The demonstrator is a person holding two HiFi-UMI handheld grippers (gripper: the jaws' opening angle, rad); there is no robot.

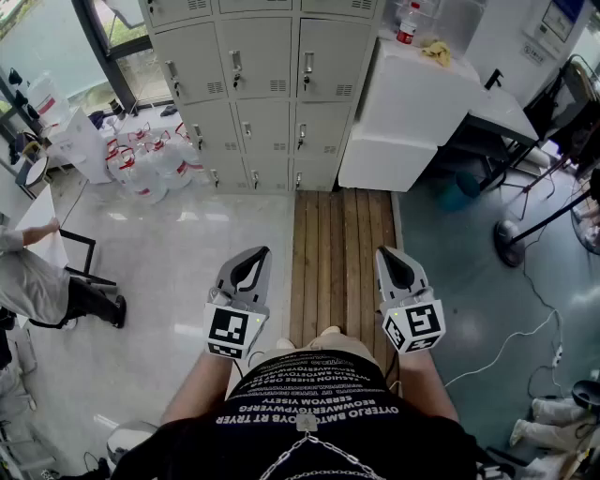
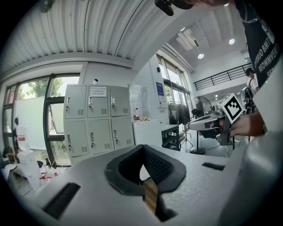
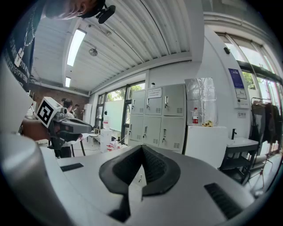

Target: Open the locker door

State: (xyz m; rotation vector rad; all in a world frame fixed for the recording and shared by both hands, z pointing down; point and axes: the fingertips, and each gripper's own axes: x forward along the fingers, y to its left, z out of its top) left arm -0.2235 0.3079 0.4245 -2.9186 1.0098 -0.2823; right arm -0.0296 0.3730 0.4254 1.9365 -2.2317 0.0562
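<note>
A grey bank of lockers [image 1: 267,66] stands against the far wall, and every door I can see is closed, each with a small handle. The same lockers [image 2: 97,121] show far ahead in the left gripper view, and as lockers [image 3: 161,119] in the right gripper view. My left gripper [image 1: 246,272] and right gripper [image 1: 398,267] are held side by side low in the head view, well short of the lockers. Both point toward them. The left gripper [image 2: 142,152] has its jaws together with nothing between them. So does the right gripper [image 3: 141,150].
A wooden plank strip [image 1: 342,253] runs from me to the lockers. A white cabinet [image 1: 412,112] with a bottle [image 1: 406,23] on top stands right of them. Water jugs [image 1: 150,164] crowd the floor at their left. A person [image 1: 37,281] sits at far left; a stand [image 1: 525,234] is at right.
</note>
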